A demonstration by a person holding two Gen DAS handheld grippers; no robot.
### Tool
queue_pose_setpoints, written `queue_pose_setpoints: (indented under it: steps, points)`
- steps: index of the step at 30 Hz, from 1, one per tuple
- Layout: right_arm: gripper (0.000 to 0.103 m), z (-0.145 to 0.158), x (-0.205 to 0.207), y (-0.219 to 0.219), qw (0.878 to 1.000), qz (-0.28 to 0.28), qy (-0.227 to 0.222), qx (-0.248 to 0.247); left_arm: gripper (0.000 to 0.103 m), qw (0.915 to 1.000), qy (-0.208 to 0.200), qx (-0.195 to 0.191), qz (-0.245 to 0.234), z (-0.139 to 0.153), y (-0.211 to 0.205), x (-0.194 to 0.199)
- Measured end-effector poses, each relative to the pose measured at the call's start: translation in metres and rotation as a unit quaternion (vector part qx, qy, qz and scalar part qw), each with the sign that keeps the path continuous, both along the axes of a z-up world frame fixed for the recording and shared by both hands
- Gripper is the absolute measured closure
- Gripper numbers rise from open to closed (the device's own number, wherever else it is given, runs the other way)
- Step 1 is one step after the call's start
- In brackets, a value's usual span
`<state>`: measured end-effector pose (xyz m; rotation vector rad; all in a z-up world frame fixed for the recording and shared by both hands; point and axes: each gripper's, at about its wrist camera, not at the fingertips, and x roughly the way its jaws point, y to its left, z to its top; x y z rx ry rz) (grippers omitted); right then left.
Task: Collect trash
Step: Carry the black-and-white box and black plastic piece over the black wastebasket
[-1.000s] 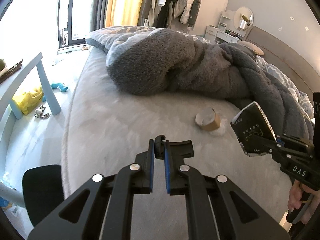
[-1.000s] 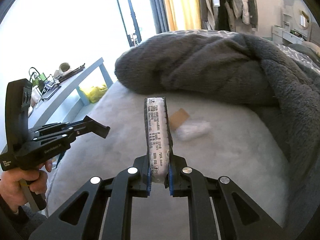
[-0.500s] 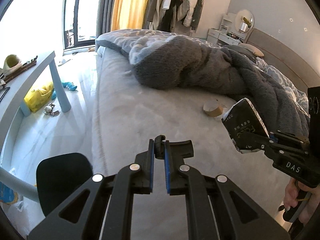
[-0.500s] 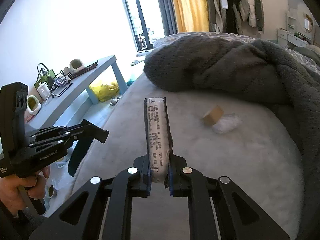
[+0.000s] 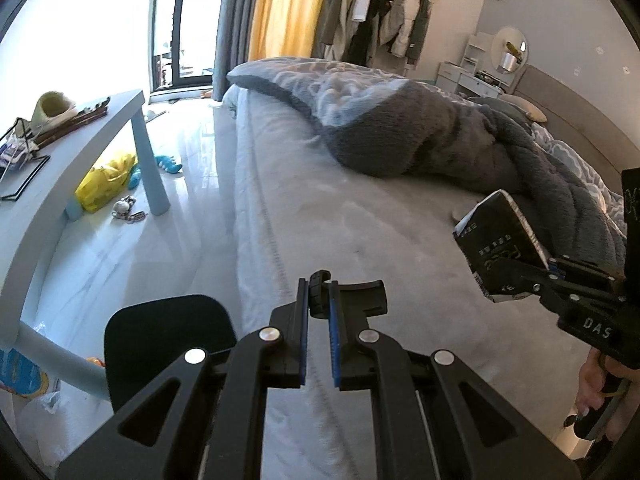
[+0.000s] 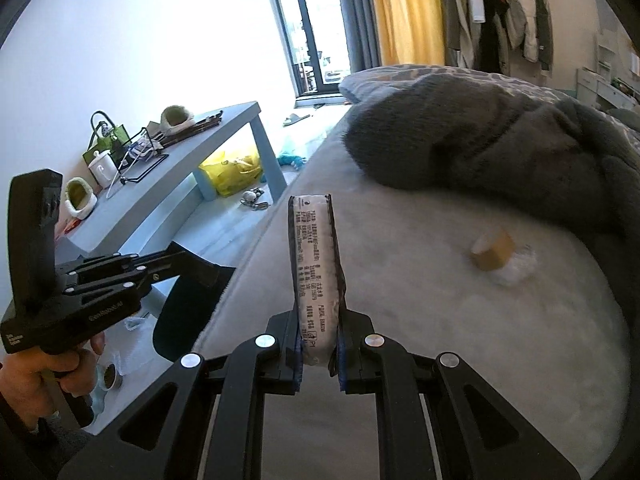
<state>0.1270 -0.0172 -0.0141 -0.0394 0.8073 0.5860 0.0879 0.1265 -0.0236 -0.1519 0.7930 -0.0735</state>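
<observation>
from the left wrist view, the left gripper (image 5: 319,304) hangs over the edge of the grey bed (image 5: 304,216), its jaws drawn in narrow around a small black ridged piece (image 5: 318,294) pinched at the tips. off to the right, the right gripper (image 5: 532,276) clamps a dark printed packet (image 5: 498,246), held above the bed with a hand (image 5: 596,392) on the handle below. a rumpled grey blanket (image 5: 420,140) lies heaped further up the mattress, a pale blue table (image 5: 80,148) stands on the floor to the left with a yellow bag (image 5: 106,182) under it, and a black round shape (image 5: 168,344) sits low beside the bed. from the right wrist view, the right gripper (image 6: 318,354) is closed tight on the packet (image 6: 316,272), which stands upright between the pads showing its white printed edge. beyond it on the bed (image 6: 440,320) lie a small cardboard roll (image 6: 494,254) touching a crumpled white tissue (image 6: 518,268), well apart from the packet. the left gripper (image 6: 196,266) juts in from the left, a hand (image 6: 44,376) gripping its handle.
</observation>
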Motion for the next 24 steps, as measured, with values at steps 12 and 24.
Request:
queue_pose_setpoints:
  steps: [12, 24]
  points:
    - [0.090, -0.001, 0.000, 0.063, 0.999, 0.037, 0.005, -0.001, 0.093, 0.9992, 0.024, 0.003, 0.032, -0.018, 0.059, -0.012]
    - [0.090, -0.006, -0.002, 0.122, 0.997, 0.075, 0.013, 0.006, 0.093, 0.9961, 0.060, -0.008, 0.065, -0.045, 0.118, -0.023]
